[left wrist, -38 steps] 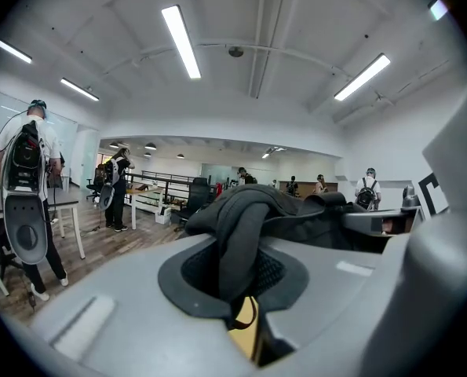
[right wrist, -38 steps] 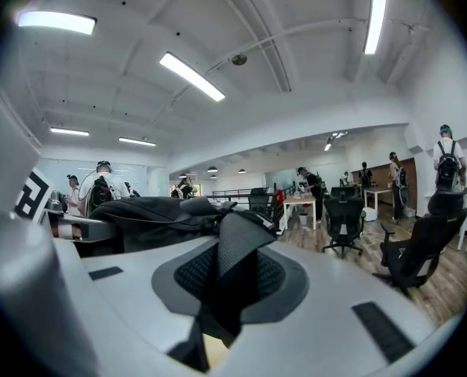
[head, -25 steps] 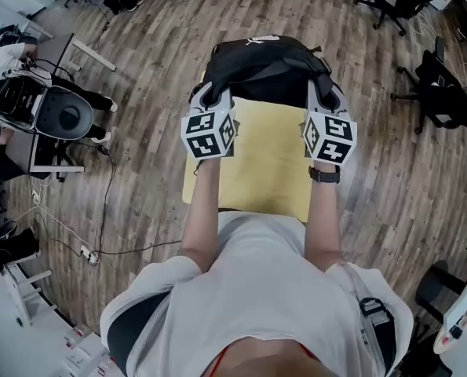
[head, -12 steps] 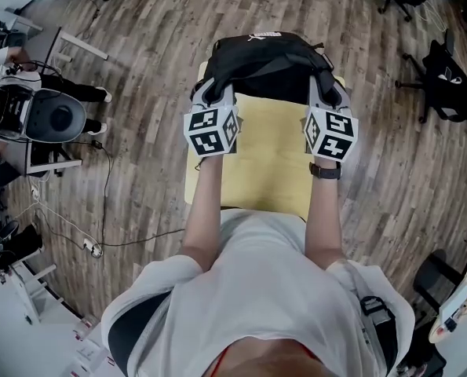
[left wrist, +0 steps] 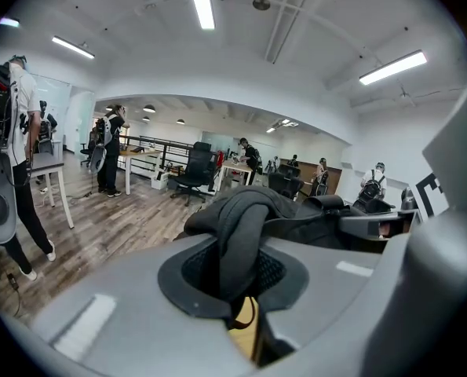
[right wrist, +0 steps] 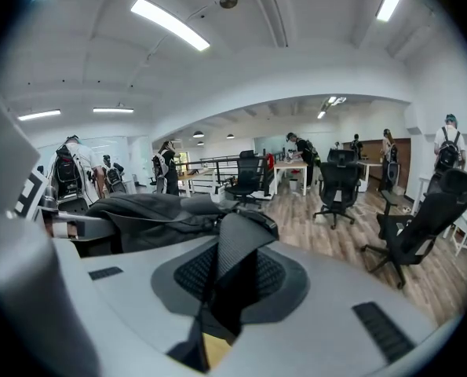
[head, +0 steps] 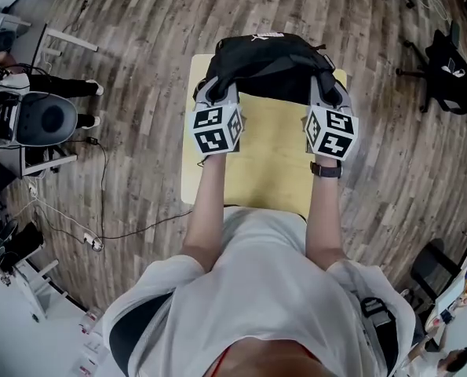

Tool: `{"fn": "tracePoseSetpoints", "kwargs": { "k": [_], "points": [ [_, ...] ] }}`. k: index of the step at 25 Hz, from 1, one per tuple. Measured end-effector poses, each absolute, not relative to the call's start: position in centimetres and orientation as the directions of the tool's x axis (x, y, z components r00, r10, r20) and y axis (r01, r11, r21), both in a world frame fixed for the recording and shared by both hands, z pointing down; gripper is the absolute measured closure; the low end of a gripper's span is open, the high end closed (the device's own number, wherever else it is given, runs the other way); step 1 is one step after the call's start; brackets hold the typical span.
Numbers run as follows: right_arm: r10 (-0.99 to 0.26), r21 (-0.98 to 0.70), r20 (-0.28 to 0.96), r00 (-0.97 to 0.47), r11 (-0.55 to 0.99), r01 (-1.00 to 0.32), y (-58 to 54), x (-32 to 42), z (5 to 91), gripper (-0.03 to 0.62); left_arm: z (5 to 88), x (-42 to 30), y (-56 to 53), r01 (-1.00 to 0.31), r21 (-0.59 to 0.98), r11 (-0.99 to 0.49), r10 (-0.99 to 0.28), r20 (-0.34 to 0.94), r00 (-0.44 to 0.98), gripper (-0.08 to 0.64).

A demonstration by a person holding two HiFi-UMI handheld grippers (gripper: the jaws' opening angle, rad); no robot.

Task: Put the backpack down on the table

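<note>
A black backpack [head: 264,60] hangs over the far half of a small yellow table [head: 271,159] in the head view. My left gripper [head: 214,93] is shut on a padded black shoulder strap [left wrist: 239,242], which runs up between its jaws. On the other side my right gripper [head: 326,91] is shut on a flat black webbing strap [right wrist: 235,277]. The bag's dark body [left wrist: 311,218] stretches between the two grippers [right wrist: 151,214]. Whether the bag's bottom touches the tabletop is hidden.
Wooden floor surrounds the table. Black office chairs [head: 445,61] stand at the right, and a desk with equipment and a seated person [head: 29,116] is at the left. A cable [head: 100,210] trails over the floor at the left. Several people stand far off in the room [left wrist: 107,148].
Both grippers have sunk with the backpack toward the table. More of the table's far left corner shows beside the bag.
</note>
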State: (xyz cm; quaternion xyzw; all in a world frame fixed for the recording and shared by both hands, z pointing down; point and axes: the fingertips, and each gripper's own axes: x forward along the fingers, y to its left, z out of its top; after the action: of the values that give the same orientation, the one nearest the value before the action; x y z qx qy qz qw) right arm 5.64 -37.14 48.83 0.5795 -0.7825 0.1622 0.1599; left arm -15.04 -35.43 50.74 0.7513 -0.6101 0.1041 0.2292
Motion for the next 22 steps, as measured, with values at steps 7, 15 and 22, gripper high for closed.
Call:
{"fn": "tracePoseSetpoints", "kwargs": {
  "k": [7,15,22],
  "points": [
    [-0.835,-0.078,0.486,-0.257,0.251,-0.965,-38.2,6.1,51.3,0.522,53.4,-14.3,-36.5,-0.961,0.235,-0.147,-0.846,0.473,0.245,0.52],
    [-0.806,-0.086,0.536,-0.251,0.243,-0.966,-39.6,6.1,54.5,0.52,56.6,-14.0,-38.0,-0.961,0.244,-0.133,-0.822,0.515,0.245,0.52],
    [-0.784,-0.093,0.569,-0.248,0.239,-0.967,-39.6,6.0,56.8,0.52,58.8,-14.0,-38.3,-0.96,0.248,-0.128,-0.8,0.546,0.248,0.52]
  ]
}}
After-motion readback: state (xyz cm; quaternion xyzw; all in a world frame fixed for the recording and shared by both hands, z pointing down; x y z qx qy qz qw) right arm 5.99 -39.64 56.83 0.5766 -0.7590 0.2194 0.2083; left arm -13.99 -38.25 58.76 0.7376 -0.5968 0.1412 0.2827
